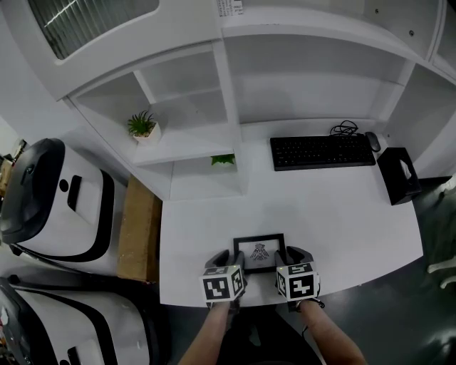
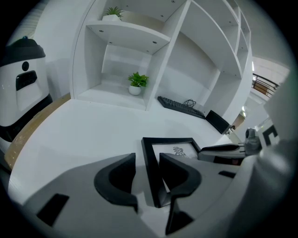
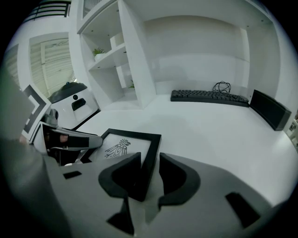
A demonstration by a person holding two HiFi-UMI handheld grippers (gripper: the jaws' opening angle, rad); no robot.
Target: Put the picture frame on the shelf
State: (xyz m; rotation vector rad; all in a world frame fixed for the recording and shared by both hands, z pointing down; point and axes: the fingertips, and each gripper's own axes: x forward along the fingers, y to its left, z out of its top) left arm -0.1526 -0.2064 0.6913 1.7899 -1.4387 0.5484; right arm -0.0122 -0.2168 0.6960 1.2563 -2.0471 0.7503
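One picture frame (image 1: 259,251) lies flat at the table's (image 1: 320,207) 6 o'clock edge. Two tongs straddle it: left tongs (image 2: 148,157) over its 9 o'clock side, right tongs (image 3: 150,157) over its 3 o'clock side, both with jaws apart, not pinching. The shelf (image 1: 192,107) holds two plants, an upper plant (image 1: 142,125) and a lower plant (image 1: 223,160). One keyboard (image 1: 322,151). The marker cubes (image 1: 224,284) hide the frame's near edge, and the shelf label (image 1: 229,7) is too tiny to read.

No readable text is showing. A sticker (image 1: 229,7) on top of the shelf unit (image 1: 226,78) is carrying print too small to make out, and the frame (image 1: 259,252) is displaying only a bird-like emblem, without lettering.
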